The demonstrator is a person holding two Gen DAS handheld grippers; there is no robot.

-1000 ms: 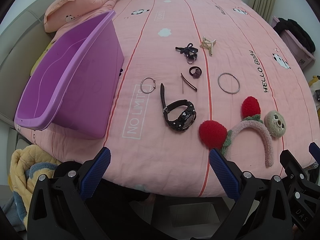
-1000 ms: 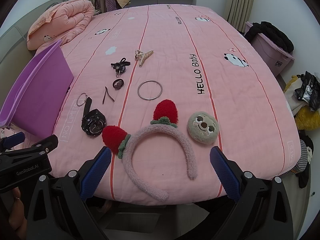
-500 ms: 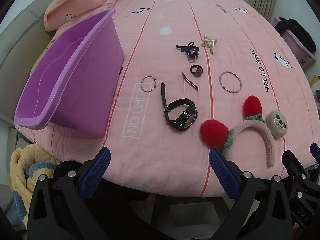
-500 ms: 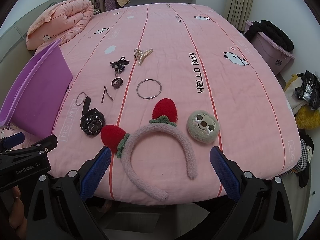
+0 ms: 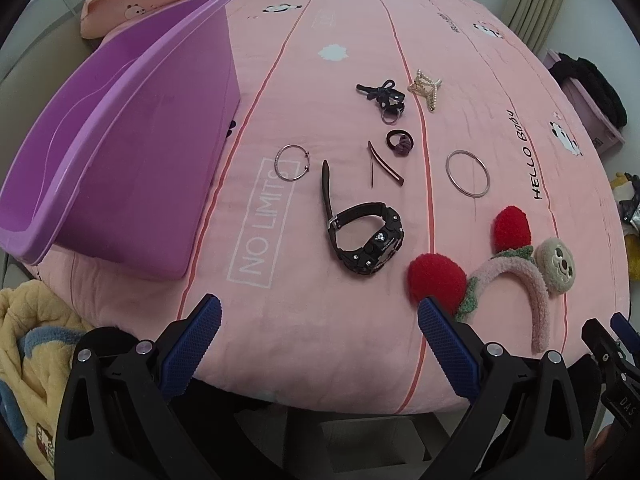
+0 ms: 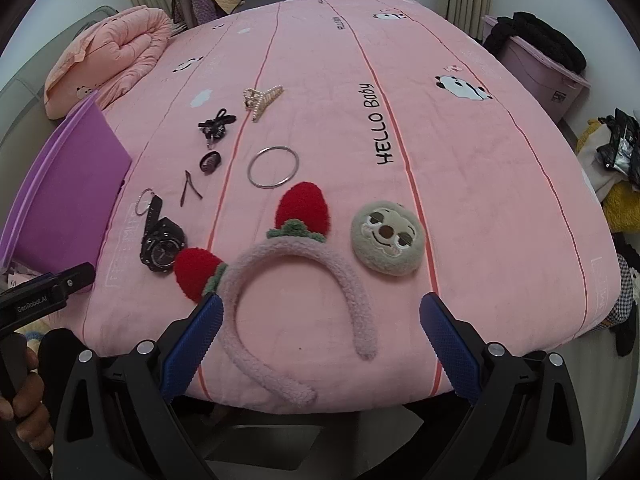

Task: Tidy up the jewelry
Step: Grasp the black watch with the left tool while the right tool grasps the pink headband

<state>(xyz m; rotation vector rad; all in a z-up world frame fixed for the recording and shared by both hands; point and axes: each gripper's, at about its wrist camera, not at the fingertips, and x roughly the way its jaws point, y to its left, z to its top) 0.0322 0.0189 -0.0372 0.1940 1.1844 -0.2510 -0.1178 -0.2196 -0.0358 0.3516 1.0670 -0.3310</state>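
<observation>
Jewelry lies spread on your bed (image 5: 352, 20).
Your left gripper (image 5: 318, 330) and right gripper (image 6: 320, 330) gape wide, holding nothing.

Pink bed (image 5: 340, 20) carries purple tub (image 5: 120, 152), watch (image 5: 368, 236), bangle (image 5: 467, 173), plush headband (image 6: 296, 280), hair clips.

Purple tub (image 6: 60, 184) cut off at left edge, watch (image 6: 162, 246) face unreadable
</observation>
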